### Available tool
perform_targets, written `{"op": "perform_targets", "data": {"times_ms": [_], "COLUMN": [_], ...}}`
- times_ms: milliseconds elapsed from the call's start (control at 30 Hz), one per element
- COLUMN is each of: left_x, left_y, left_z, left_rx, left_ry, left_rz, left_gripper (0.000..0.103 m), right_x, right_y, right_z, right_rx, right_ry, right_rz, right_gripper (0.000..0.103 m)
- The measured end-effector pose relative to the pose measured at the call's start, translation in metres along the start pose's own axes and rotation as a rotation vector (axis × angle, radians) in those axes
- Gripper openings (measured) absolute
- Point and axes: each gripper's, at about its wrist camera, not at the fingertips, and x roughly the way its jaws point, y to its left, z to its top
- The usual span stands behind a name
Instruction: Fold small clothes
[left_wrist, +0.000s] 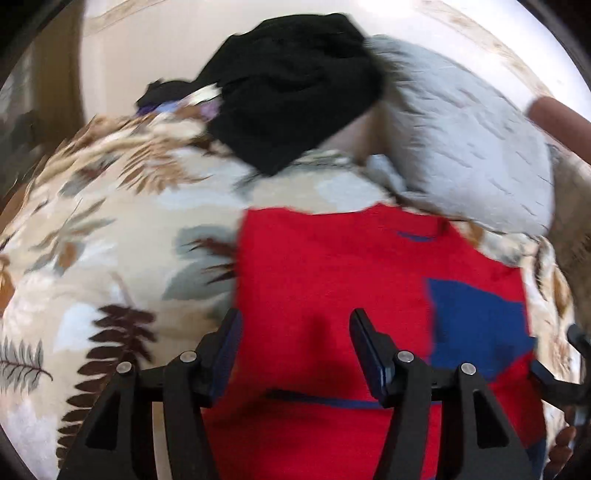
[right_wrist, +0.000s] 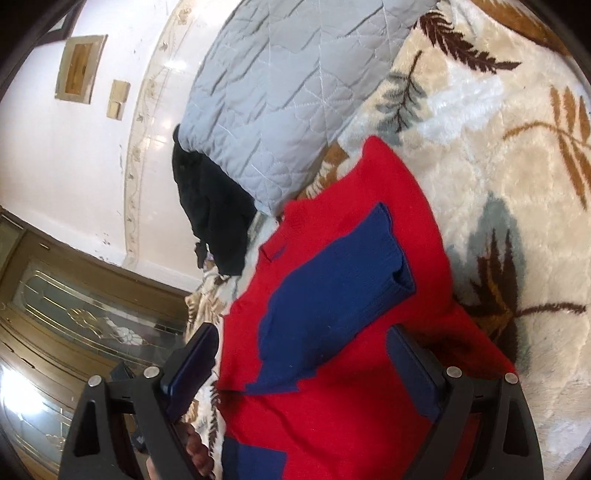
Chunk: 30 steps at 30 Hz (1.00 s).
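A small red knitted sweater (left_wrist: 325, 266) with blue sleeves lies flat on a leaf-patterned blanket (left_wrist: 110, 229). One blue sleeve (left_wrist: 476, 317) is folded across its body. My left gripper (left_wrist: 295, 325) is open just above the red body near its left edge, holding nothing. In the right wrist view the sweater (right_wrist: 351, 406) fills the lower middle, with the blue sleeve (right_wrist: 332, 295) laid over it. My right gripper (right_wrist: 301, 343) is open, its fingers either side of the sweater's lower part, empty.
A black garment (left_wrist: 291, 96) lies bunched at the far side of the blanket, also in the right wrist view (right_wrist: 214, 221). A grey quilted pillow (left_wrist: 461, 140) sits beside it (right_wrist: 288, 92). A white wall and a wooden door (right_wrist: 55, 314) stand beyond.
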Motion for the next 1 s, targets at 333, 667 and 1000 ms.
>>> {"op": "perform_targets", "data": {"times_ms": [333, 667, 1000], "left_x": [0.011, 0.024, 0.034], "left_y": [0.027, 0.021, 0.048], "left_z": [-0.006, -0.009, 0.033], "left_rx": [-0.089, -0.006, -0.114], "left_ry": [0.037, 0.09, 0.064], "left_rz": [-0.063, -0.049, -0.152], "left_gripper": [0.063, 0.043, 0.074], "right_x": [0.019, 0.018, -0.008], "right_y": [-0.009, -0.007, 0.001], "right_z": [0.021, 0.007, 0.066], "right_rx": [0.046, -0.087, -0.138], "right_ry": [0.018, 0.032, -0.072], "right_rz": [-0.177, -0.409, -0.311], "right_gripper": [0.078, 0.012, 0.098]}}
